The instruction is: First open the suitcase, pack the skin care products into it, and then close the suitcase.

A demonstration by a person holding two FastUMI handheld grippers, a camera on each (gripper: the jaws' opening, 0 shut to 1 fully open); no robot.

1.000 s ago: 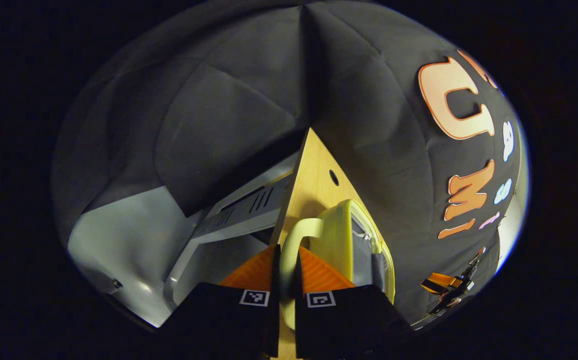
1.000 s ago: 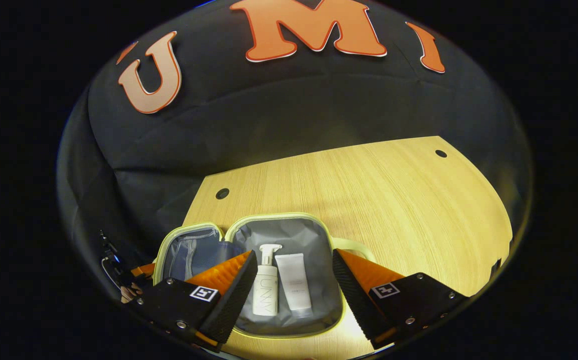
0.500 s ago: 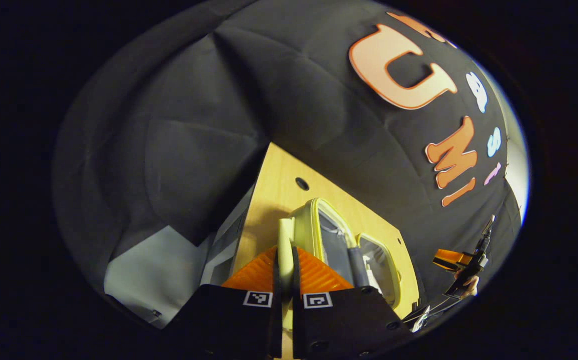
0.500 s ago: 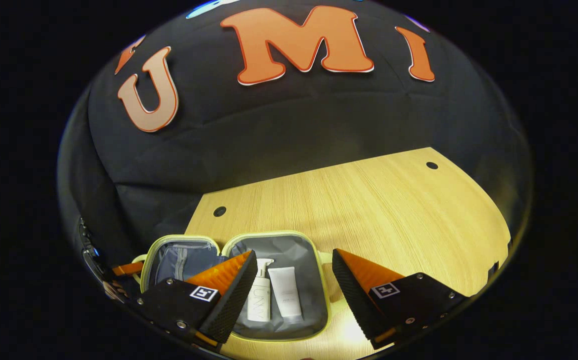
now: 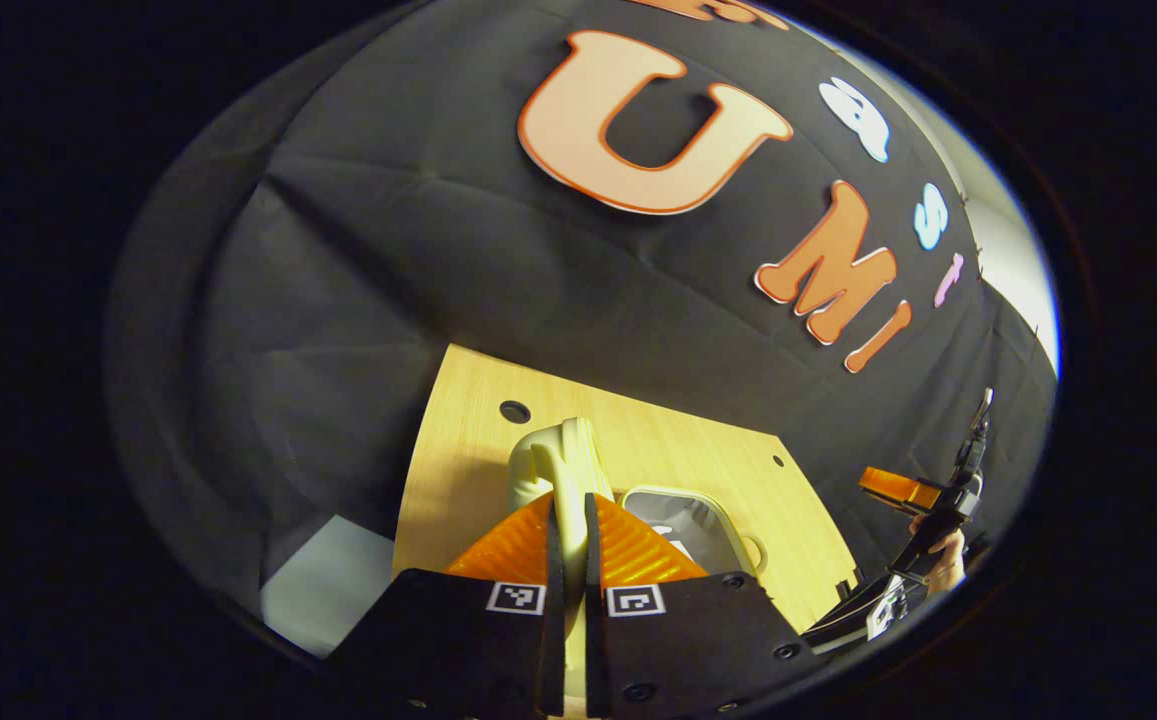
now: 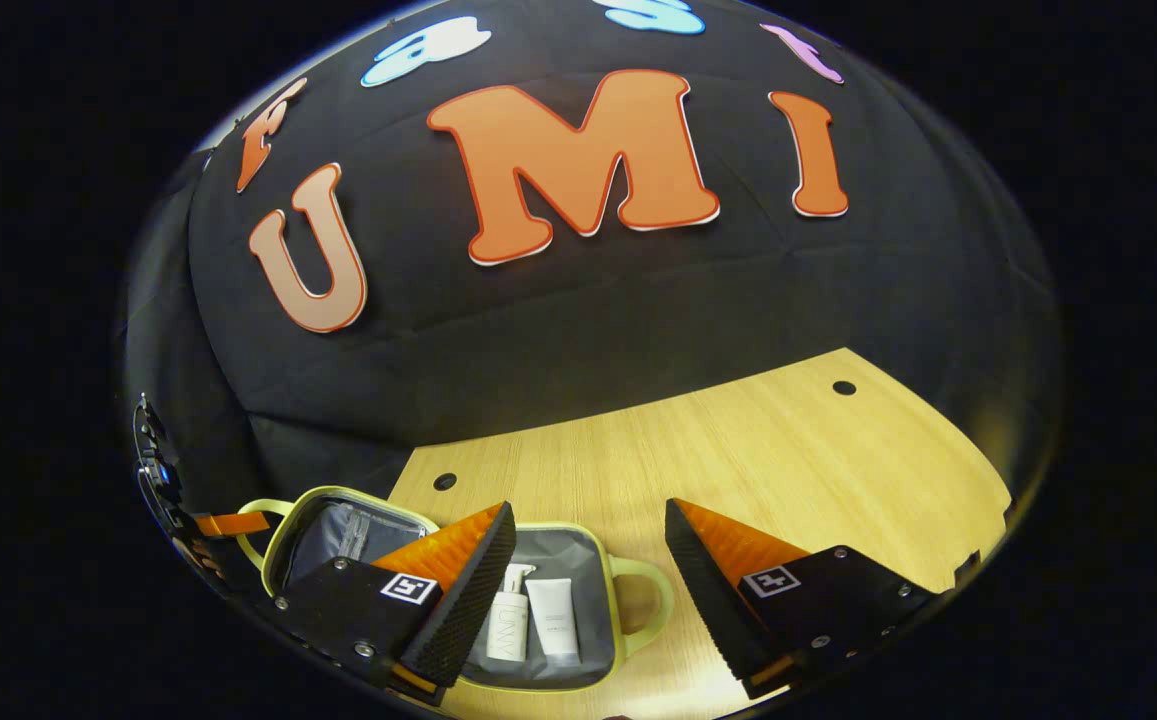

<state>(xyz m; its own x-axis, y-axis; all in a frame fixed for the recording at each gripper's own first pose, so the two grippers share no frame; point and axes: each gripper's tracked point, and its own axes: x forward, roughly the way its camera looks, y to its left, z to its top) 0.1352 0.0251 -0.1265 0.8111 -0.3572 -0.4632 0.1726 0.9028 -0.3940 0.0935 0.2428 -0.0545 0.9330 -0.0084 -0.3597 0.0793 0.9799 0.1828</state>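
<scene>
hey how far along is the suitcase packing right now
Done: the suitcase lies open on the table, with the pump bottle and tube in its right half. In hand: the left tongs are shut on the lid's handle, lid raised on edge. The right tongs hang open above. Left: fold the lid down and close it.

Left tongs [image 5: 568, 520] clamped together; right tongs [image 6: 590, 560] spread.

one suitcase [image 6: 628, 600], two skincare products [image 6: 530, 625] — bottle, tube
</scene>
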